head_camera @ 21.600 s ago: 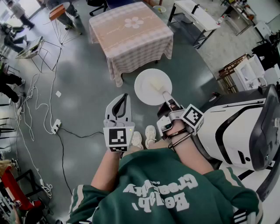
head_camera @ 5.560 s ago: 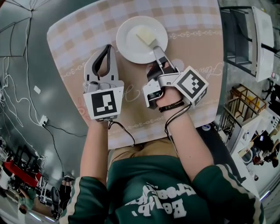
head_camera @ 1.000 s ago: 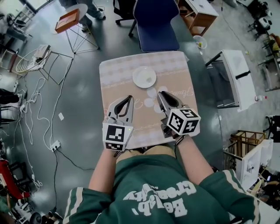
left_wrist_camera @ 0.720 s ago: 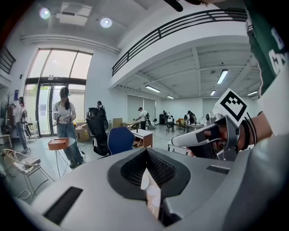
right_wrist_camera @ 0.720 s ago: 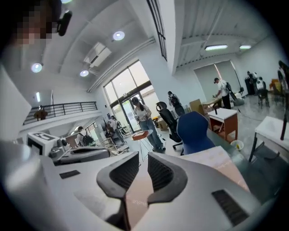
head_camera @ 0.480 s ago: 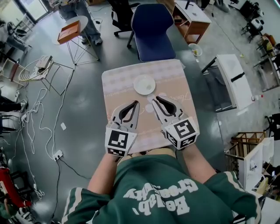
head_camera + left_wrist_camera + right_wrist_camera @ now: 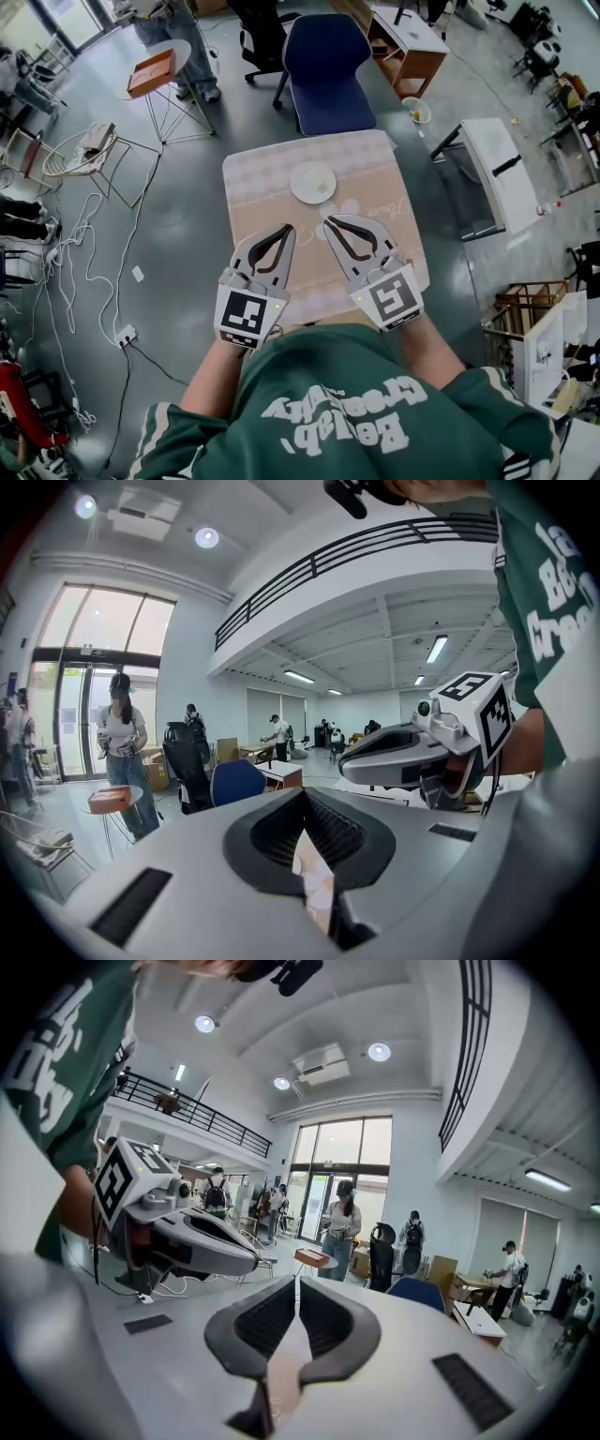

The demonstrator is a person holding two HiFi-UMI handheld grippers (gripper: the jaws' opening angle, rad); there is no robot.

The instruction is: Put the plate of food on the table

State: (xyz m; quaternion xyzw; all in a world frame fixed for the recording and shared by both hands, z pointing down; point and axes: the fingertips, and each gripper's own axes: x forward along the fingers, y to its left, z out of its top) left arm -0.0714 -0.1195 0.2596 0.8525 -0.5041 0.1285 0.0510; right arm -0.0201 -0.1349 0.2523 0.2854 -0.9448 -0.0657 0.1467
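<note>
The white plate [image 7: 313, 182] with a pale piece of food rests on the far half of the checked tablecloth table [image 7: 251, 202], with nothing touching it. My left gripper [image 7: 289, 229] and right gripper [image 7: 327, 223] hover side by side over the table's near half, well short of the plate. Both are shut with nothing between their jaws. In the left gripper view the left gripper [image 7: 305, 797] points level across the room, with the right gripper [image 7: 394, 757] beside it. The right gripper view shows its own right gripper [image 7: 296, 1284] and the left gripper [image 7: 202, 1237]. Neither gripper view shows the plate.
A blue chair [image 7: 326, 56] stands at the table's far side. To the right is a white desk [image 7: 492, 150], to the far left a small round stand [image 7: 153, 71] and a wire rack [image 7: 80, 150]. Cables [image 7: 94, 281] trail over the floor. People stand in the background.
Both grippers have drawn back toward my body and now sit lower in the head view. The plate stays on the table, farther from the jaws.
</note>
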